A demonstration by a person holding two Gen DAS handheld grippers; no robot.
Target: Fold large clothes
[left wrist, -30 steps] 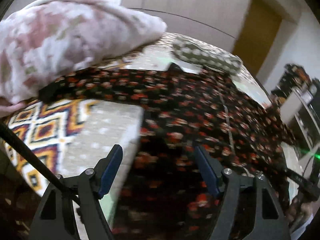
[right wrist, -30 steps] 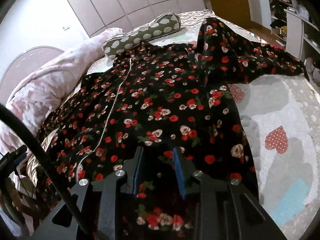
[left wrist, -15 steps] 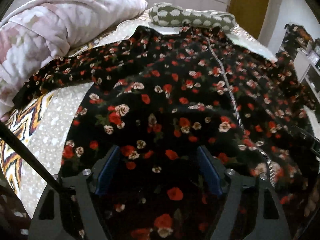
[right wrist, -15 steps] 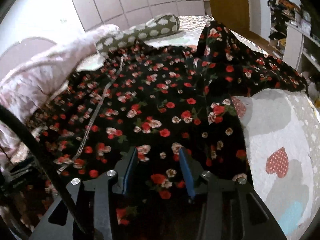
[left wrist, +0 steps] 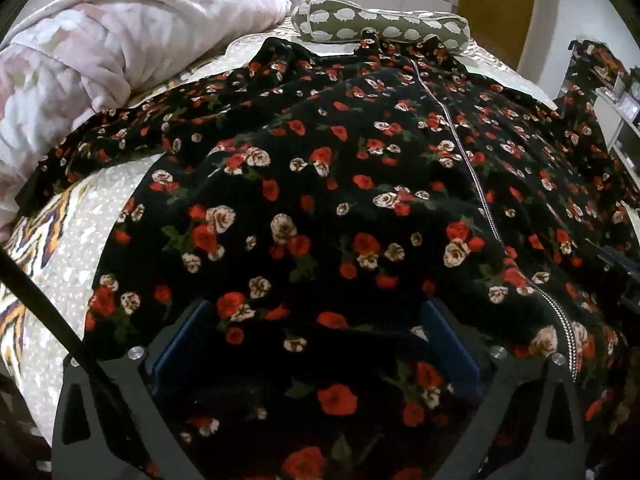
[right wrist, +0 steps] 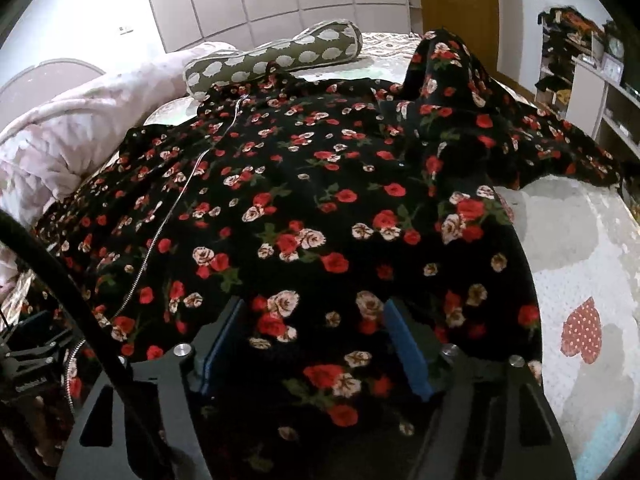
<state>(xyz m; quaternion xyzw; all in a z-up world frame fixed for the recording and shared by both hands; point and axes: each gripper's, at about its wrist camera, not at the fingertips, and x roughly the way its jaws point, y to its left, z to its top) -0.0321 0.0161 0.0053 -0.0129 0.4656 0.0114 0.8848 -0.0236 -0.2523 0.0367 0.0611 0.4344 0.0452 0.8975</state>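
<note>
Blue fingers (left wrist: 180,344) of the left gripper (left wrist: 316,340) have just been spreading and stand released over the robe (left wrist: 360,184). Right gripper (right wrist: 316,344) likewise, unclenched, fabric between the pads. Robe lies flat on the bed (right wrist: 580,248).

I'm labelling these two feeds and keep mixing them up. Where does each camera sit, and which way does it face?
Left wrist: on the left gripper, angled down over the floral garment toward the pink blanket; its open blue fingers show.
Right wrist: on the right gripper, over the garment's other side beside the heart-print cover; jaws open.
Shared: the garment, its zipper and the spotted bolster.
</note>
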